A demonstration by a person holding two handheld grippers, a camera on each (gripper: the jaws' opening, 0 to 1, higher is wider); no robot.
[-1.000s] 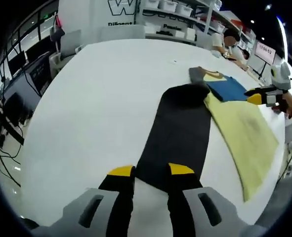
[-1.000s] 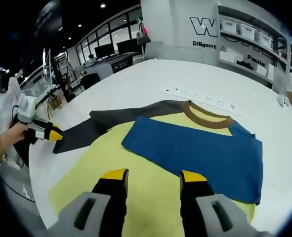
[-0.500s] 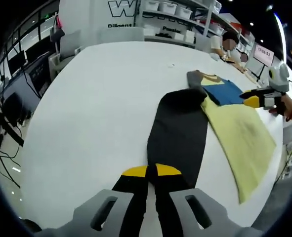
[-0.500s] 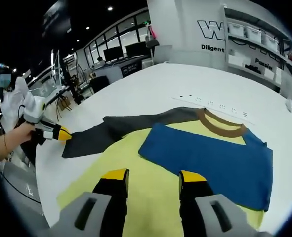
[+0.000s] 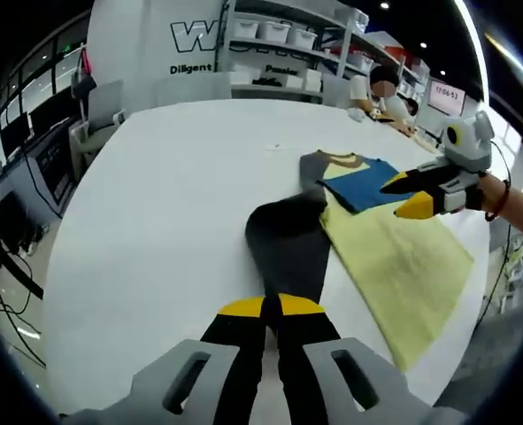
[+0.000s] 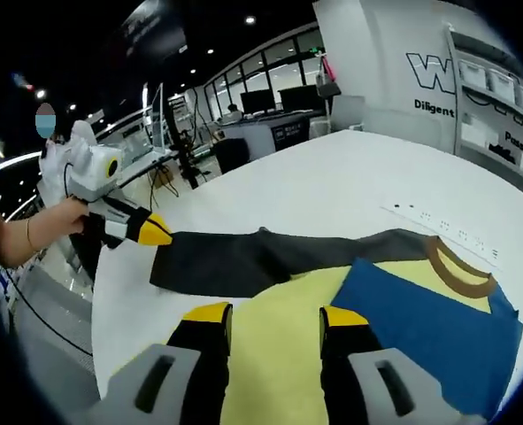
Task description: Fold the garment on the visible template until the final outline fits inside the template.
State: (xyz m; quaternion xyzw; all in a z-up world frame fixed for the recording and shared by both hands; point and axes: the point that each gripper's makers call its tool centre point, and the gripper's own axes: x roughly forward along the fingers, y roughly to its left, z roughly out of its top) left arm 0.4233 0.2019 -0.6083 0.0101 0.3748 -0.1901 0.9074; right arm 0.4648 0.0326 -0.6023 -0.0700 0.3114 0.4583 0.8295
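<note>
- Since a second ago the left hand-held gripper [image 5: 272, 306] has clamped the dark sleeve [image 5: 288, 243] end and lifted it inward.
- Right hand-held gripper [image 6: 272, 315] hovers open above the yellow template [image 6: 270, 341].
- The garment [image 6: 438, 314] lies on the template on the worktop [image 5: 164, 177].
- Risk: a hard pull could drag it off.

White round table [image 5: 155, 195], broad and bare toward its far edge. Beyond that far edge, white shelving [image 5: 288, 53] with rows of white bins [image 5: 257, 31], and a white wall panel with dark lettering [image 5: 199, 40]. Off the table's left edge, desks with dark monitors [image 5: 13, 133] and trailing cables. Seated person [image 5: 376, 88] past the far right edge.
</note>
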